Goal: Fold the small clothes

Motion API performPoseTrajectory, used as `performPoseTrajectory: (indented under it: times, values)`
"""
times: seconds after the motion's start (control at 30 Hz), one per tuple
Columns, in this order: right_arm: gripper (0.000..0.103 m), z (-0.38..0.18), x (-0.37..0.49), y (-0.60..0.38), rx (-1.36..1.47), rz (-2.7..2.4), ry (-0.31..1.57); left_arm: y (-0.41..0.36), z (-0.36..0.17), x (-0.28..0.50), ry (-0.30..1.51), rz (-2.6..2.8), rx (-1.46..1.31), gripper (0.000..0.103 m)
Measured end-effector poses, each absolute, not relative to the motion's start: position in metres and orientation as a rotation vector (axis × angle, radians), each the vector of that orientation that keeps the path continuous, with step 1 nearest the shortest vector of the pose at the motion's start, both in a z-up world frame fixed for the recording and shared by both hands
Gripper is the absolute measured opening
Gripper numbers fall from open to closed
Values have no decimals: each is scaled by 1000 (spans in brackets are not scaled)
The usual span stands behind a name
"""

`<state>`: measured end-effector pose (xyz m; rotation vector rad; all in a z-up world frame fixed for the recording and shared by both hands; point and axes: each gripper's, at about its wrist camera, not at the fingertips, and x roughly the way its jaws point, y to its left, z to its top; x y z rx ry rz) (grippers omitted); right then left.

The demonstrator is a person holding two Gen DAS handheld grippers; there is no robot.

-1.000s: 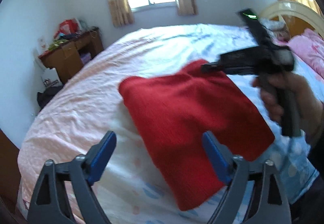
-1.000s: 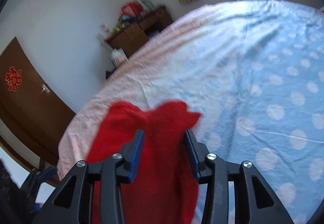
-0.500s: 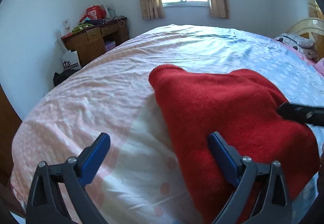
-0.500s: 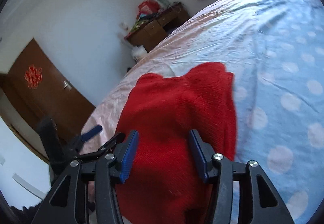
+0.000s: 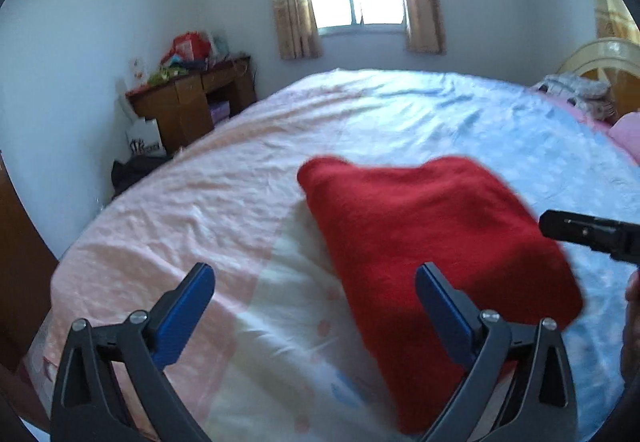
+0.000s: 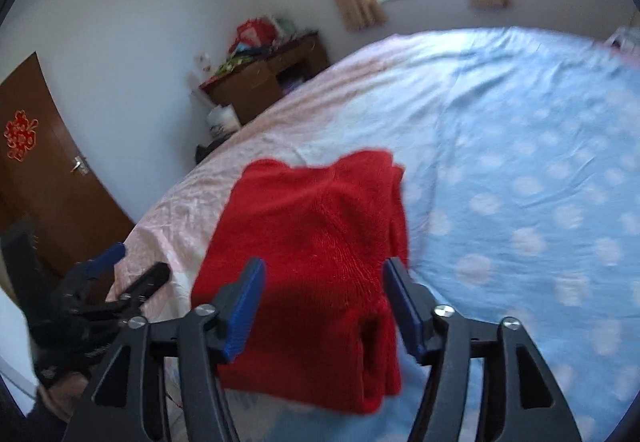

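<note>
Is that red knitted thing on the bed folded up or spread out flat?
Folded. The red garment lies as a compact block on the bedsheet, with stacked layers showing along its near edge in the right wrist view.

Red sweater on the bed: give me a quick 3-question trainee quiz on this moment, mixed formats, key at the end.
1. True or false: the left gripper is clamped on the red sweater.
2. Multiple choice: the sweater lies on the bed as A) one flat spread layer, B) a folded stack, C) a crumpled ball.
3. Fill in: the right gripper has its jaws ____, with nothing pinched between them.

Key
1. False. Its jaws stand wide open, with the pads off the cloth.
2. B. The right wrist view shows stacked layers along the right edge.
3. Open. They have just been opening, and the sweater rests on the bed beyond the pads.
</note>
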<state>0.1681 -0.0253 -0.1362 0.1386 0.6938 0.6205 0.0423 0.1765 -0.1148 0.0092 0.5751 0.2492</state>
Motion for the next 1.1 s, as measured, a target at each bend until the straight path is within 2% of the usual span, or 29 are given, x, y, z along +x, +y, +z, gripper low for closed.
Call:
performPoseTrajectory:
  times: [0.1,0.23,0.5,1.1]
  values:
    - [69,-108,140,-34,78,541,607,176,-96,27,536,229,-2,103]
    - [79,-82,115,-41,21,488,508,171,-76,16,490,217,1,103]
    - [79,-60,86,-41,-18,476,408,164,-63,8,451,202,3,103]
    - [79,-64,81,-35,-24,485,420,164,-67,6,460,204,5,103]
